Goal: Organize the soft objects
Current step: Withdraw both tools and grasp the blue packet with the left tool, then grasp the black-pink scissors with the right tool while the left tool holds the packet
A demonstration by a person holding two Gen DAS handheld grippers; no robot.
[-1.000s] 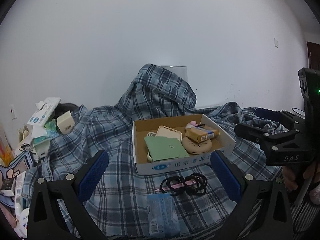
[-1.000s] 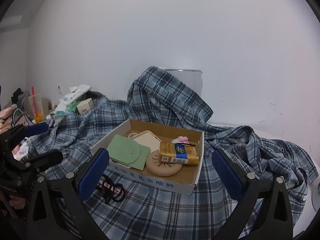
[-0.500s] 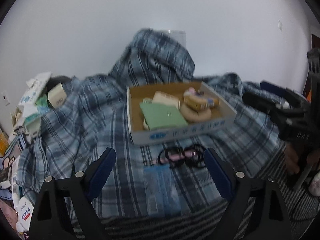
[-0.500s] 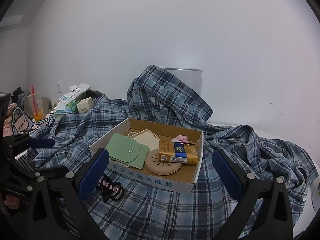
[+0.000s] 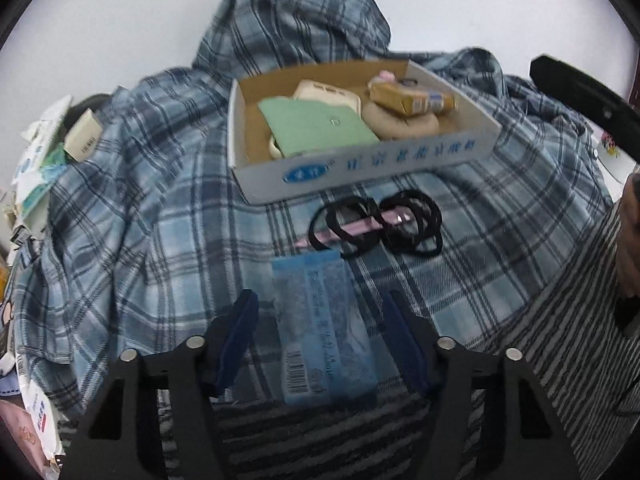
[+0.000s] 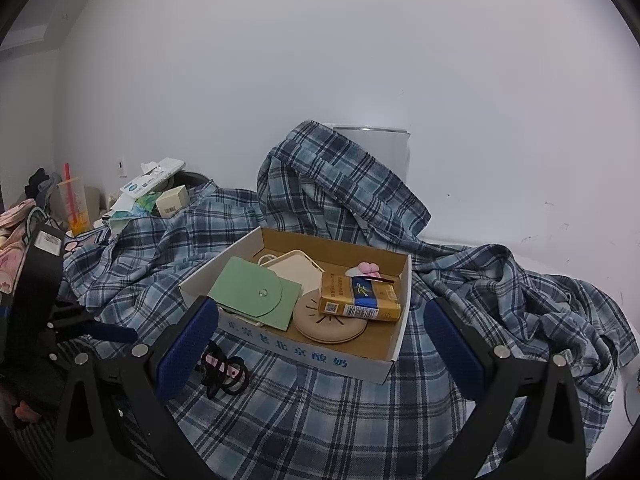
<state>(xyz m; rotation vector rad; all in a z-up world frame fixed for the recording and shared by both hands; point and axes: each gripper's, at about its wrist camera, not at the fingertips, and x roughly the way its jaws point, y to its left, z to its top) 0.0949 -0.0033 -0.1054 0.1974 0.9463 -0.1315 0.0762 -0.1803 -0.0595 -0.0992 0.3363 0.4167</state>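
Quick count of what's lying around: one cardboard box, open at the top, sitting on a blue plaid shirt that's spread over everything. Inside the box there's one green pouch, one cream case half under it, one round tan pad and one yellow-and-blue pack lying on top of the pad, plus a tiny pink thing behind the pack.

Just in front of the box's near wall is a tangle of black hair ties with a pink clip through it; can't count the loops, they overlap too much. Right beside that, nearer the camera, is one flat blue packet with a barcode at its lower end.

The left tongs are angled down over that packet and closing, with the packet lying between the two blue pads but neither pad touching it so far; there's a strip of shirt showing on each side. The right tongs are spread wide, nothing between them, hanging in front of the box's near side.

Room-wise: a clutter of cartons and tissue packs piles up at the far left edge, and the shirt bunches up high behind the box.
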